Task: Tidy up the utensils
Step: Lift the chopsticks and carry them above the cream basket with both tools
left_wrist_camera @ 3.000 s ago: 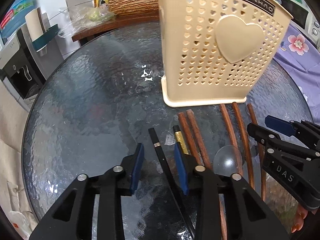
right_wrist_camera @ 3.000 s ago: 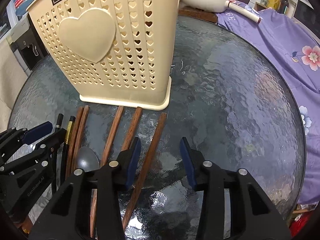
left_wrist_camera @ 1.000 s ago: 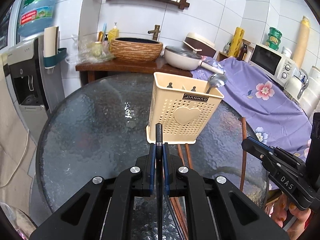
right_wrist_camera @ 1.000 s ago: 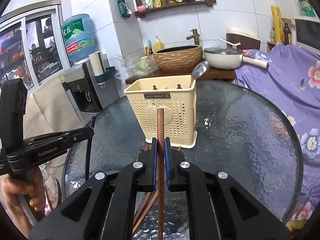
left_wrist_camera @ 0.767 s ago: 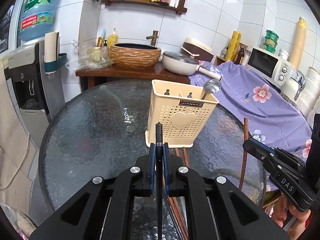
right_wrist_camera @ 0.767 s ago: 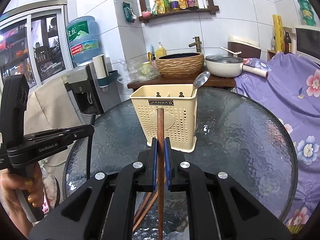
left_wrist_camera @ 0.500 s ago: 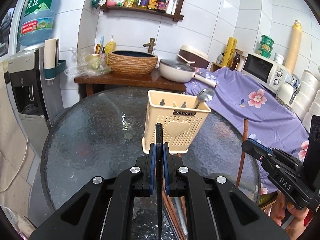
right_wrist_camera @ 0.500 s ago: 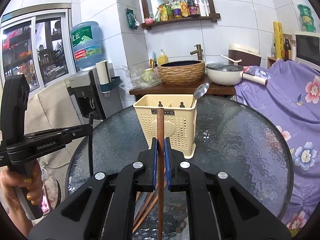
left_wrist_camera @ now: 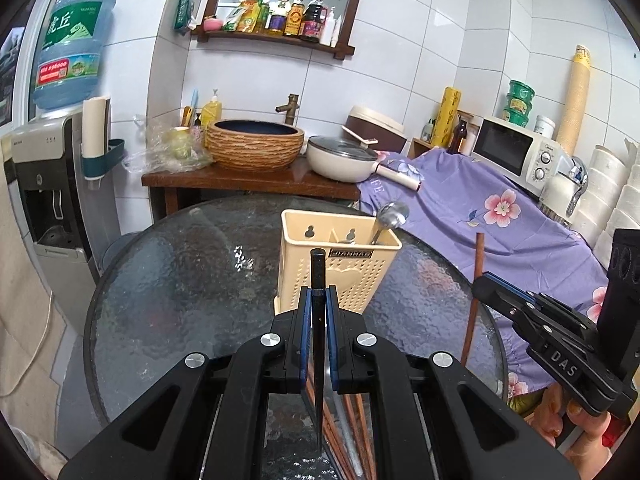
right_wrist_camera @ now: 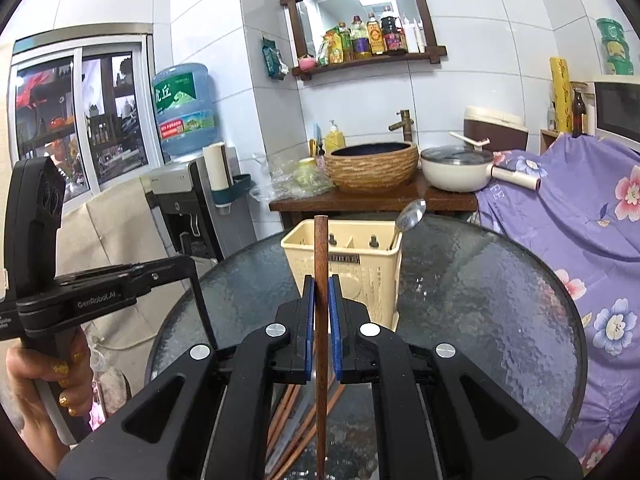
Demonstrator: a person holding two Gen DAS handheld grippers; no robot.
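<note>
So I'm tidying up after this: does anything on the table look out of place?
Yes: loose brown wooden chopsticks and a metal utensil lie on the round glass table, outside the cream perforated plastic holder, where one metal spoon leans.

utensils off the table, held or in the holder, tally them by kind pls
black chopstick: 1, clamped in the left gripper
brown wooden chopstick: 1, clamped in the right gripper
metal spoon: 1, standing in the beige holder
total: 3
</note>
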